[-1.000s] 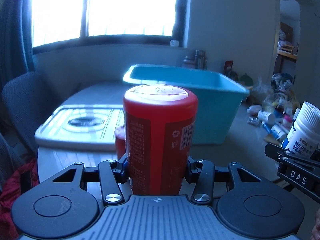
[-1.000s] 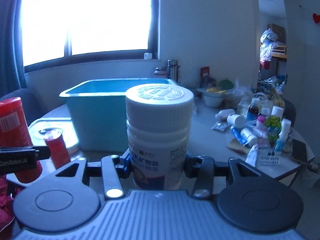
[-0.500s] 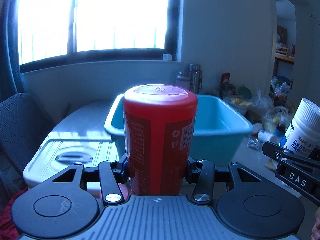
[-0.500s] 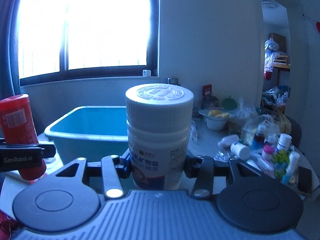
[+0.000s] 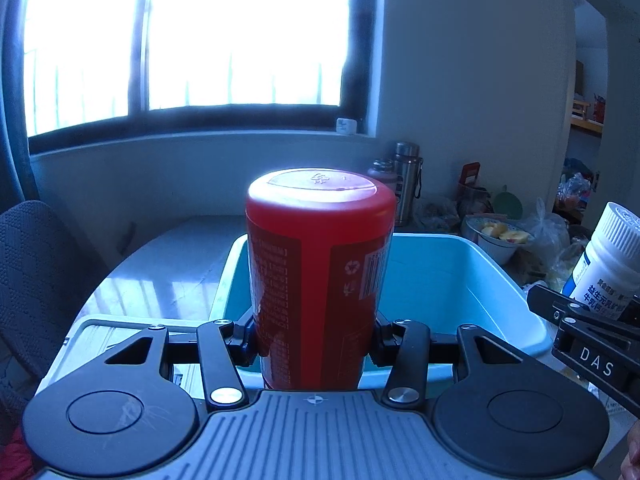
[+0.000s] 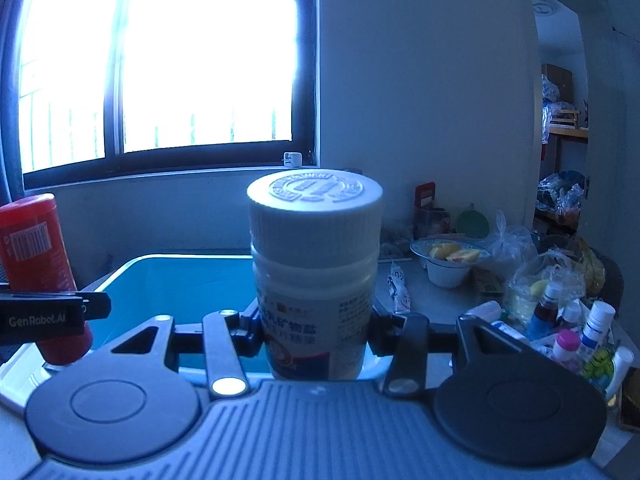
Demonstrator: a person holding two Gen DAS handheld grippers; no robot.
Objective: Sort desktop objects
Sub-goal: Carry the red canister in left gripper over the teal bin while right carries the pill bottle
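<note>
bright window behind teal bin (image 5: 460, 280), left gripper (image 5: 314, 344) pinching red can (image 5: 316, 272), right gripper (image 6: 316, 340) pinching white bottle (image 6: 316, 264)

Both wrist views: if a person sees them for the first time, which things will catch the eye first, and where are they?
In the left wrist view, the red canister fills the middle, upright and clamped in the left gripper. In the right wrist view, the white pill bottle stands the same way in the right gripper. Behind both lies the open teal bin, with the bright window above.
</note>
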